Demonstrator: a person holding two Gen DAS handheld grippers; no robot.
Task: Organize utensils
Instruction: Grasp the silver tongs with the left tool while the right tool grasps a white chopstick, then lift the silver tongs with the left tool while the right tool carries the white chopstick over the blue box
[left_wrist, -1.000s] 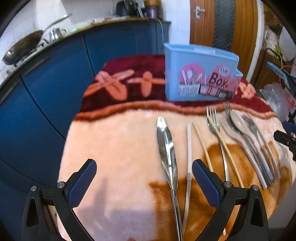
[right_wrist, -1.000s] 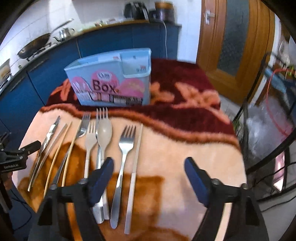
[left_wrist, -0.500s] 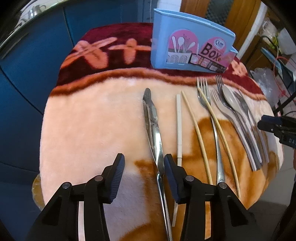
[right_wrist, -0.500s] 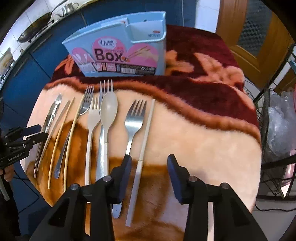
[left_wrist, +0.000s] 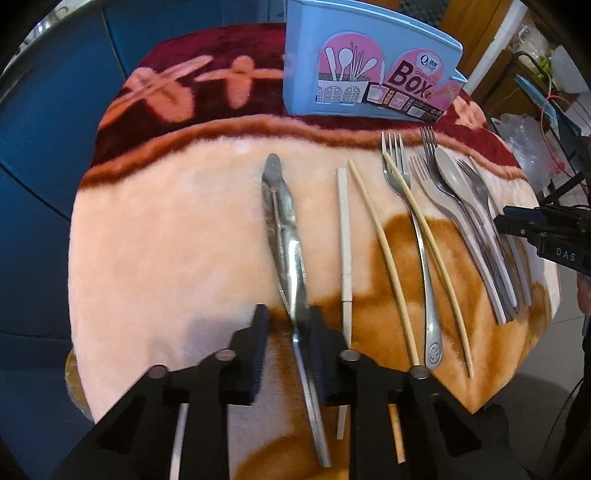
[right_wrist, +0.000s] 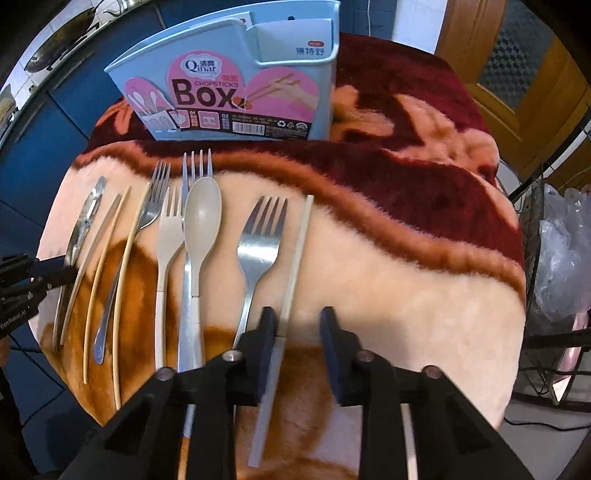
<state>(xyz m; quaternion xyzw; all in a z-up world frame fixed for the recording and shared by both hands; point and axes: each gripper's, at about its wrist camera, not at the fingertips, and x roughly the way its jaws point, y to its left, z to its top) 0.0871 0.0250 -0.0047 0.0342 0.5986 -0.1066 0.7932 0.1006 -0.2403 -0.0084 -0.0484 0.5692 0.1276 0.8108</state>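
Observation:
Several utensils lie in a row on a blanket-covered table before a light blue chopstick box (left_wrist: 369, 74), which also shows in the right wrist view (right_wrist: 236, 74). My left gripper (left_wrist: 287, 321) is low over the blanket, its jaws partly open around the steel tongs (left_wrist: 284, 221), the right pad near them. My right gripper (right_wrist: 298, 325) is partly open around the lower part of a grey-white chopstick (right_wrist: 295, 266), the left pad close to it. A steel fork (right_wrist: 258, 243), a beige spoon (right_wrist: 201, 218) and a beige fork (right_wrist: 168, 236) lie to its left.
Pale chopsticks (left_wrist: 384, 251) and a steel fork (left_wrist: 417, 236) lie between the two grippers. The blanket (left_wrist: 166, 240) drops off at the table's edges. Blue cabinets (left_wrist: 44, 110) stand to the left, a wire rack with plastic bags (right_wrist: 561, 258) to the right.
Both grippers have moved down and forward to the blanket and narrowed from wide open. The left now straddles the tongs, the right straddles the grey-white chopstick.

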